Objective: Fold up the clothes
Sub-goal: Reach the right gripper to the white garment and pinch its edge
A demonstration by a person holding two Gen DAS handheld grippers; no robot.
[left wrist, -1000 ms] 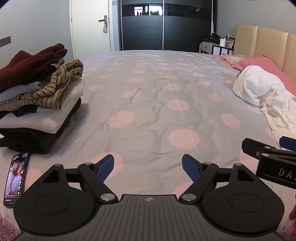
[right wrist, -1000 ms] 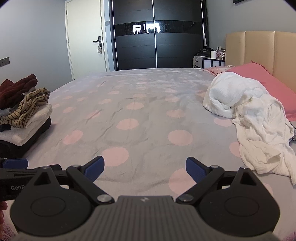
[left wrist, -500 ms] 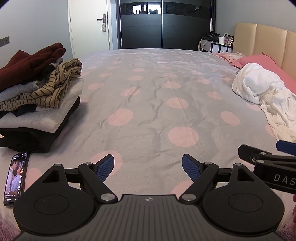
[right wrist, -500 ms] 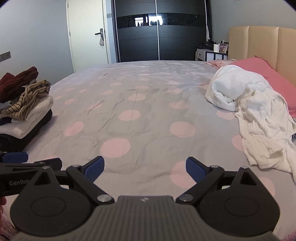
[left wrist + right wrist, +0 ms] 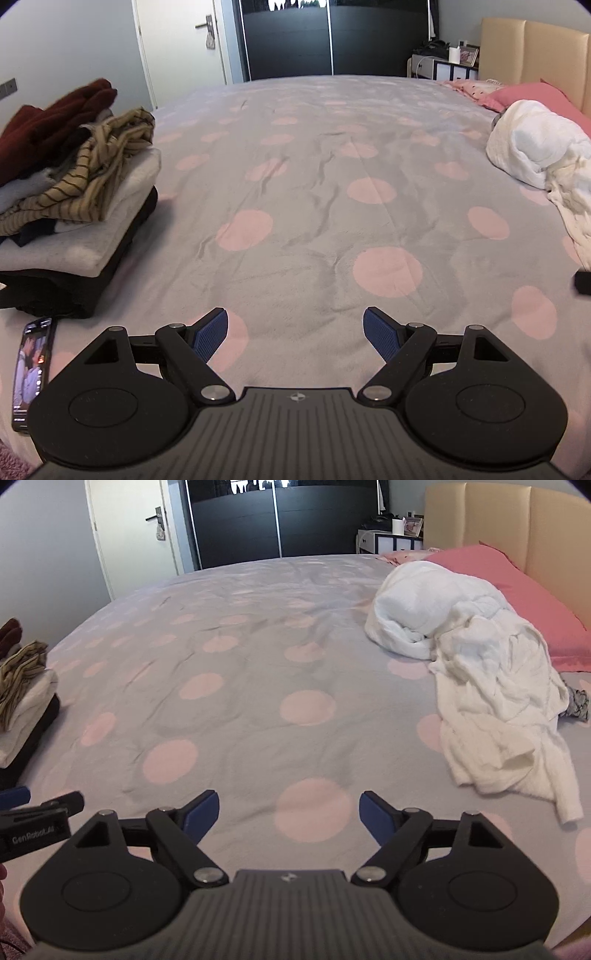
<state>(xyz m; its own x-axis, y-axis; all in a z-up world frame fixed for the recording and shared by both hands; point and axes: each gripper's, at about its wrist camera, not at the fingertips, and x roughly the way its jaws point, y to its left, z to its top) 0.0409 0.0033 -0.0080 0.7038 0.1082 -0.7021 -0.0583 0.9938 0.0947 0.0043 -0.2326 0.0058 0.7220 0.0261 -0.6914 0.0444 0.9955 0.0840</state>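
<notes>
A crumpled heap of white clothes lies on the right side of the bed, also at the right edge of the left wrist view as white clothes. A stack of folded clothes with a striped top and a dark red garment sits at the left; its edge shows as the stack. My left gripper is open over the grey, pink-dotted bedsheet, holding nothing. My right gripper is open too, empty, low over the sheet with the white heap ahead to its right.
A lit phone lies on the bed edge beside the stack. Pink pillows and a beige headboard are at the right. A dark wardrobe, a door and a bedside table stand behind the bed.
Both grippers have lifted and moved forward over the bed, still open. The right one has drifted right toward the white heap, nearly leaving the left wrist view.
</notes>
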